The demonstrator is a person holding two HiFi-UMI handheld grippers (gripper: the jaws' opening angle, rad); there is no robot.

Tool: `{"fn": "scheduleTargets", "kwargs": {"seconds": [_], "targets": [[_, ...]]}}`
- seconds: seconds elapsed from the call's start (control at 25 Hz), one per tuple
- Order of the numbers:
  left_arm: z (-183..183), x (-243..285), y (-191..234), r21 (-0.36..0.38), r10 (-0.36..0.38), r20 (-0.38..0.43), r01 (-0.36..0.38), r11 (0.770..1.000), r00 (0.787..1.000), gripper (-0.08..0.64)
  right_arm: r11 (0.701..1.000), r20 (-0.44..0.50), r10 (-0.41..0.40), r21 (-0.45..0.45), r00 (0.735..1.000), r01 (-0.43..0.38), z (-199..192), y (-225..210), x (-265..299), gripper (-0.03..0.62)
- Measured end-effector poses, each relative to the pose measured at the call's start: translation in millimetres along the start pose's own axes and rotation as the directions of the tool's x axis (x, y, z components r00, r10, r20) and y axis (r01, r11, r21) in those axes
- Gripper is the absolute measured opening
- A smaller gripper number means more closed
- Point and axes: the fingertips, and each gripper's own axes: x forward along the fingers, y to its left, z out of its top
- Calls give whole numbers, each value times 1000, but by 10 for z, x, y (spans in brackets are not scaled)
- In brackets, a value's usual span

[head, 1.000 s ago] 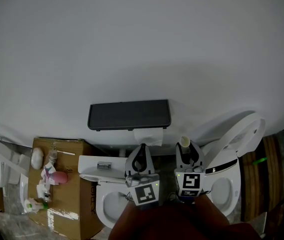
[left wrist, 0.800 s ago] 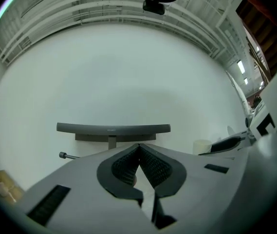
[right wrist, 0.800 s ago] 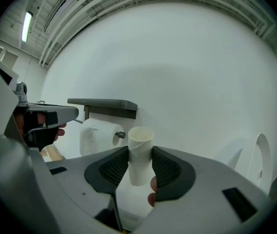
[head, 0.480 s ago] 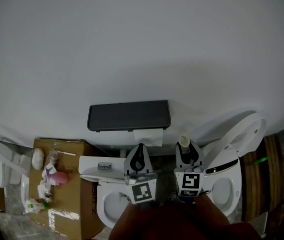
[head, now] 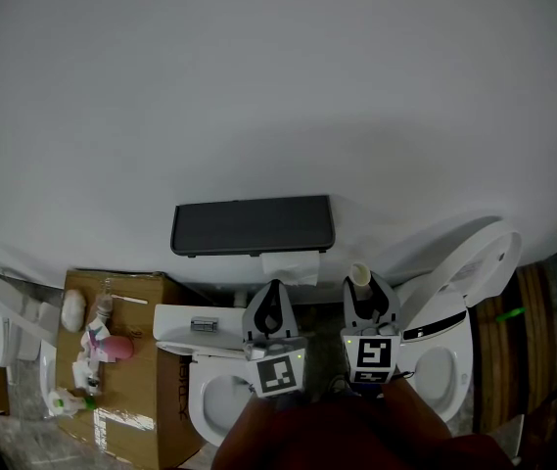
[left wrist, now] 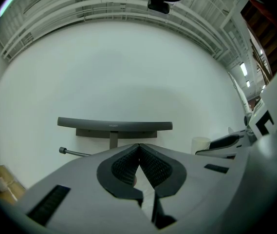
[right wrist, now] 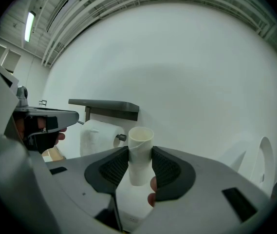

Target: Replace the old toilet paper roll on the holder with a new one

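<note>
A dark shelf-topped holder (head: 252,225) is fixed to the white wall, and a full white toilet paper roll (head: 291,267) hangs on its bar. My right gripper (head: 361,284) is shut on an upright bare cardboard tube (head: 360,277), just right of the roll. In the right gripper view the tube (right wrist: 140,139) stands between the pads of the right gripper (right wrist: 139,154), with the roll (right wrist: 98,136) and the holder (right wrist: 104,107) behind it to the left. My left gripper (head: 275,287) is shut and empty, just below the roll. In the left gripper view the left gripper (left wrist: 138,148) points at the holder (left wrist: 114,126).
A white toilet bowl (head: 211,402) lies below the left gripper. Another toilet with its lid raised (head: 459,282) stands at the right. A cardboard box (head: 126,399) at the left carries a pink item (head: 116,347) and small clutter. Wooden planks (head: 528,331) lie at the far right.
The left gripper has rolled a little about its own axis, so its marker cube sits straighter. The right gripper and the tube have stayed still.
</note>
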Motion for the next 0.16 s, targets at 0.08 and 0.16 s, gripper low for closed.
{"fn": "scheduleTargets", "kwargs": {"seconds": [0.08, 0.16], "targets": [[3, -2, 1, -1, -2, 3, 2, 1000, 1000, 17, 1000, 3, 2, 1, 1000, -2, 6, 8, -7, 161], [9, -8, 2, 1, -4, 7, 4, 1000, 1000, 17, 1000, 8, 3, 1, 1000, -3, 16, 15, -17, 161]]}}
